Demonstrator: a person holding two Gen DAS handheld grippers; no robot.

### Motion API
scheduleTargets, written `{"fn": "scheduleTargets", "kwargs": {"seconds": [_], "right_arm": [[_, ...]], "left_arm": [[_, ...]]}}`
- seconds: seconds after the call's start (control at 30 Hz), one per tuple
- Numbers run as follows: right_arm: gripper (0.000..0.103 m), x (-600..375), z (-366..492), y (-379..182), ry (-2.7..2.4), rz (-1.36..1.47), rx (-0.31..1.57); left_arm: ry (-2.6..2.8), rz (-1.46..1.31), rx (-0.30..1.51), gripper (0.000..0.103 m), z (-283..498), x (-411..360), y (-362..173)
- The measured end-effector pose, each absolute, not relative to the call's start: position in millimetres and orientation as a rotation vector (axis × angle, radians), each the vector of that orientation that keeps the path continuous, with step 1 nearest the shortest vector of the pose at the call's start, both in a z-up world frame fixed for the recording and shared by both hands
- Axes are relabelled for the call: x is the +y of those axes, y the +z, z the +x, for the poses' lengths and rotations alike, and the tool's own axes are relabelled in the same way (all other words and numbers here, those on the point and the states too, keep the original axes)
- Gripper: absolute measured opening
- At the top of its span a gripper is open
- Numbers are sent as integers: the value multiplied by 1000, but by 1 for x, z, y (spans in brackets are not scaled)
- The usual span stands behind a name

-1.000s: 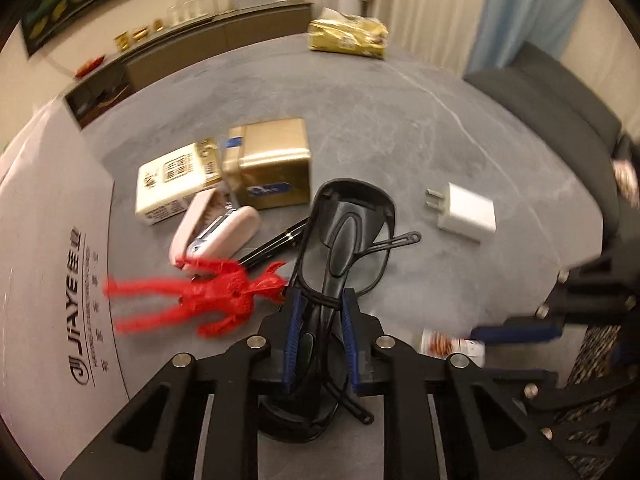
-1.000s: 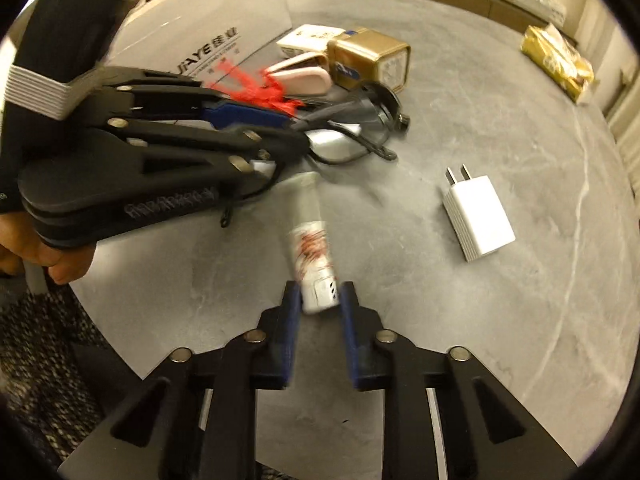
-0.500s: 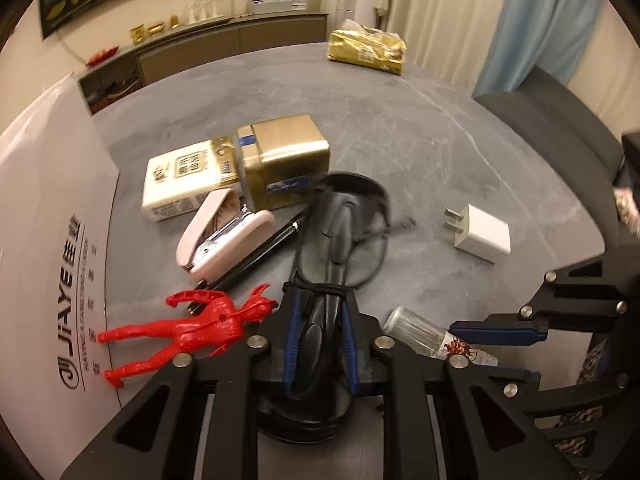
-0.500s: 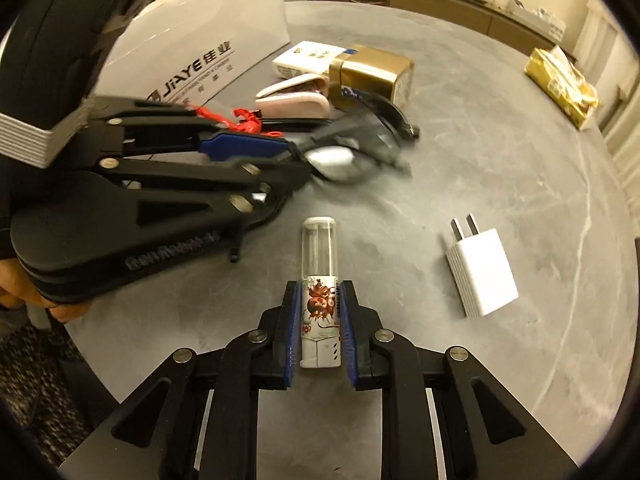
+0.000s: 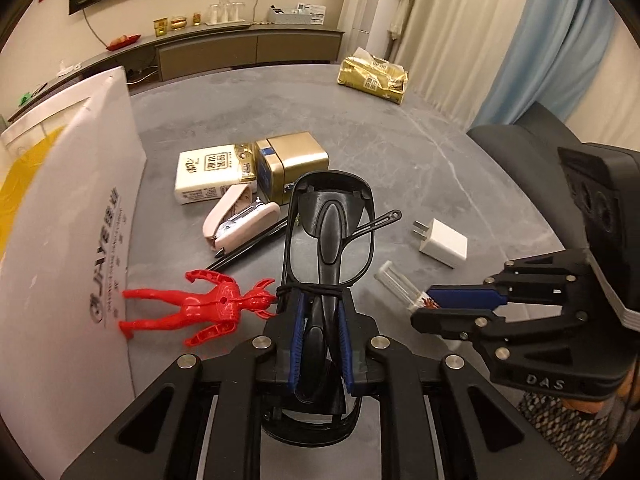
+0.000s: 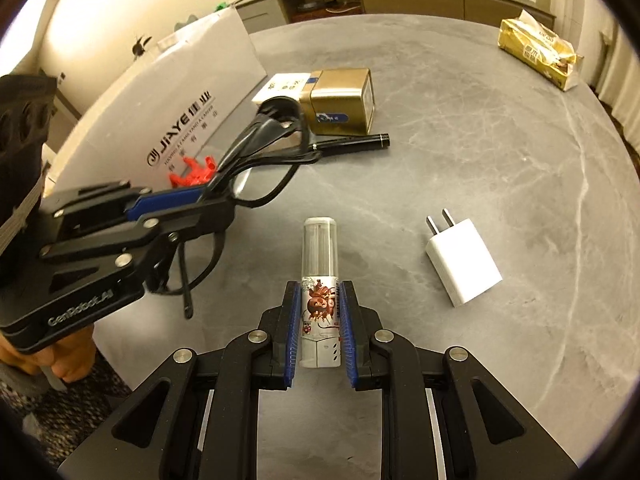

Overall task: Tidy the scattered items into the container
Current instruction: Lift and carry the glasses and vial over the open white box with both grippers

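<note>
Both grippers are loaded. The left gripper (image 5: 320, 344) is closed tight on a pair of black glasses (image 5: 332, 220), blue pads pinching the folded frame near one end, so most of the frame sticks forward up the centre of the left view. In the right view the same glasses (image 6: 264, 152) hang off the table at left, temples dangling; they look lifted for carrying.

The right gripper (image 6: 320, 336) is closed to a narrow gap around a small bottle (image 6: 320, 280), pads on the printed label and the clear cap pointing away up the frame. The grip is on the lower body, probably the widest, least slippery part. I cannot tell if the bottle is clear of the table or just touching it.

The container (image 5: 60, 240) is the white box filling the left edge of the left view, with printed lettering on its wall; its opening is not visible. In the right view it sits at upper left.

Loose on the grey table (image 5: 400, 140):
- Red figure (image 5: 200, 304) at lower left, feet touching the box wall.
- Pink stapler (image 5: 240, 220) and black pen (image 5: 248, 248), centre-left, touching each other.
- White packet (image 5: 212, 176) and gold tin (image 5: 292, 160) side by side, above the stapler.
- White charger (image 5: 440, 240), centre-right, by itself.
- Gold bag (image 5: 372, 76), at the upper far edge, well apart.

Judgement: both items are picked one per hand to save a trip, and both need to go leftward over the box wall next. The dangling temples could snag on the wall.
</note>
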State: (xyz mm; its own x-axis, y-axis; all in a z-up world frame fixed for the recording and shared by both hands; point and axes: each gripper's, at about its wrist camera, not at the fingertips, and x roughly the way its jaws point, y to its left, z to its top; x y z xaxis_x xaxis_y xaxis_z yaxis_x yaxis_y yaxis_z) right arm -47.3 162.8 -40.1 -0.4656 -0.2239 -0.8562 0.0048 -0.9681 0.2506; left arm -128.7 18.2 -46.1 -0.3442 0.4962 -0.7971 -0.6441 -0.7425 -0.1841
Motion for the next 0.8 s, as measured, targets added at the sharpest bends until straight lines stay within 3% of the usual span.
{"fn": "scheduleTargets", "kwargs": {"seconds": [0.8], "right_arm": [[20, 129, -13, -18, -2596, 1402, -370]], "left_arm": [[2225, -1106, 152, 16, -78, -37, 9]]}}
